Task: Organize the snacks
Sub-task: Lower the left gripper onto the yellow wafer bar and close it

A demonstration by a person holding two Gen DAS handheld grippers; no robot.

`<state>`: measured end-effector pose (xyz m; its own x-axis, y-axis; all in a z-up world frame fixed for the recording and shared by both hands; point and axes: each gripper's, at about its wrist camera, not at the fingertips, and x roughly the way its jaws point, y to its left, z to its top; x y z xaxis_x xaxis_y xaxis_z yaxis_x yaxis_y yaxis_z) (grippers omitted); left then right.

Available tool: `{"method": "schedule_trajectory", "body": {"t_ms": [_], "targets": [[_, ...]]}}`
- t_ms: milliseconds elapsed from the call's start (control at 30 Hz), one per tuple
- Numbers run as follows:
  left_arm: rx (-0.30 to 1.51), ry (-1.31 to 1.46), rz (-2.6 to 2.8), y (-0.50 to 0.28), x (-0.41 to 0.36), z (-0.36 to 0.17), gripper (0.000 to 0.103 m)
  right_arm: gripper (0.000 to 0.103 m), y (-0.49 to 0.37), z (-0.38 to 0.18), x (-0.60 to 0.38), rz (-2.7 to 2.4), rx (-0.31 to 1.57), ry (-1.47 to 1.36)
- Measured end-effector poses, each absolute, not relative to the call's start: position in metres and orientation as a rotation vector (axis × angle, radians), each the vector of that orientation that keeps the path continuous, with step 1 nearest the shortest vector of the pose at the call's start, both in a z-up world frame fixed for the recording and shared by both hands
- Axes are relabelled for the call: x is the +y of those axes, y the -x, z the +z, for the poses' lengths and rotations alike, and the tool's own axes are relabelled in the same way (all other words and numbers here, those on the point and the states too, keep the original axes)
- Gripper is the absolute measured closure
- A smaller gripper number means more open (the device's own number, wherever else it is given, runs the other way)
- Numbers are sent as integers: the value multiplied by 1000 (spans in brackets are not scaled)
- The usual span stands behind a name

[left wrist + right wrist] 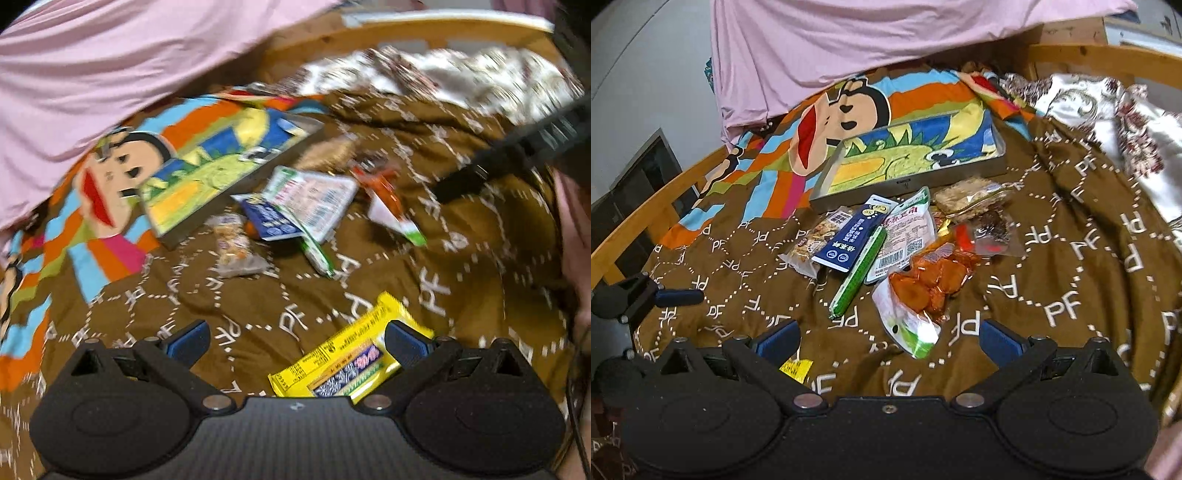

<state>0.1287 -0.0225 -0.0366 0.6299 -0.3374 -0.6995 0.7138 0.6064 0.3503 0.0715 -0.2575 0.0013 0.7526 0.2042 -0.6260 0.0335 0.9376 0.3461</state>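
- Left gripper (295, 343): fingers spread wide, nothing between them. Yellow packet (351, 365) lies flat on the brown quilt (461, 258), just under and touching the right-hand finger (406, 341); likely the next pick, being the one snack apart from the pile.
- Left view is blurred; detail beyond the fingers is soft.
- Right gripper (888, 339): fingers also wide apart, empty, hovering above the quilt.
- Straight ahead of the right fingers: orange candy bag (923, 288), nearest; green stick (858, 271) just left of it; blue packet (855, 234) and white pouch (905, 236) overlapping further out.
- Tin tray (912, 184) sits beyond the pile, open side up, no snacks in it. Probably the destination, set close so each carry is short.
- Nothing sorted yet, by the look of it.
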Motion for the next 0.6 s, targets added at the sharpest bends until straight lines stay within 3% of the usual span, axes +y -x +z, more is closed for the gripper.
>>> {"method": "schedule_trajectory", "body": {"t_ms": [400, 467, 600], "targets": [[711, -939, -971, -148, -40, -55, 1, 0, -104, -19, -261, 98, 807, -392], [719, -973, -1018, -150, -41, -58, 5, 0, -107, -22, -261, 100, 822, -396], [795, -978, -1091, -160, -40, -62, 23, 0, -114, -28, -258, 107, 851, -387]]}}
